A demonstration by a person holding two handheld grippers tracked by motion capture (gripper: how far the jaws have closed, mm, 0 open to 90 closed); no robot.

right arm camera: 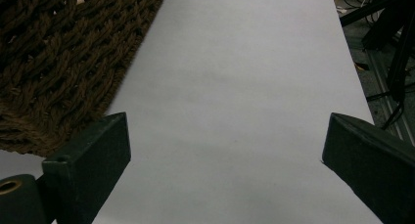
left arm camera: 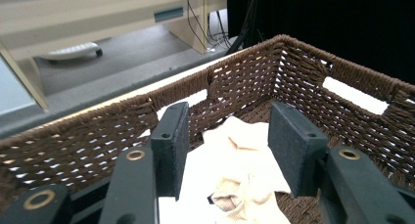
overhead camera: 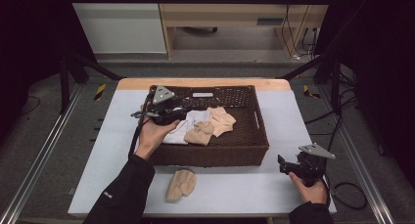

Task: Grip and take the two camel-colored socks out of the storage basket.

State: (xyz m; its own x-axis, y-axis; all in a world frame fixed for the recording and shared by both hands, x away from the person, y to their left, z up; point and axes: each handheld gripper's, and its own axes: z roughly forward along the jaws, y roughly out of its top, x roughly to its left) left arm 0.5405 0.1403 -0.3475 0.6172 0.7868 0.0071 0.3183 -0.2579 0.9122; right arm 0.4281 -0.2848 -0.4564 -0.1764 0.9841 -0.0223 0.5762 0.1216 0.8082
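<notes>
Socks lie in a dark woven basket point(overhead camera: 254, 136) that sits on the middle of the pale desk point(overhead camera: 293, 116): a white sock point(overhead camera: 188, 128) toward the basket's left side, and two beige socks point(overhead camera: 215, 123) just beside it, one overlapping the white one. Another beige sock point(overhead camera: 180, 184) rests rolled up on the desk in front of the basket, close to its near wall and apart from both hands. The left claw point(overhead camera: 188, 109) hangs inside the basket over the white sock, held by the person's left hand point(overhead camera: 155, 133) at the basket's left edge, with the dark sleeve reaching in from below. In the left gripper view the left claw point(left arm camera: 227, 150) has its jaws apart with nothing between them; beyond them the white sock point(left arm camera: 205, 180) and a crumpled beige sock point(left arm camera: 244, 192) lie on the basket floor, and the basket wall point(left arm camera: 244, 77) rises behind with a handle slot on its right side. The right claw point(overhead camera: 283, 163) sits low over the desk's front right corner, well apart from the basket, gripped by the right hand point(overhead camera: 308, 187). In the right gripper view the right claw point(right arm camera: 225, 155) stands wide apart and empty above bare desk point(right arm camera: 235, 87), with a corner of the basket point(right arm camera: 63, 62) at upper left.
</notes>
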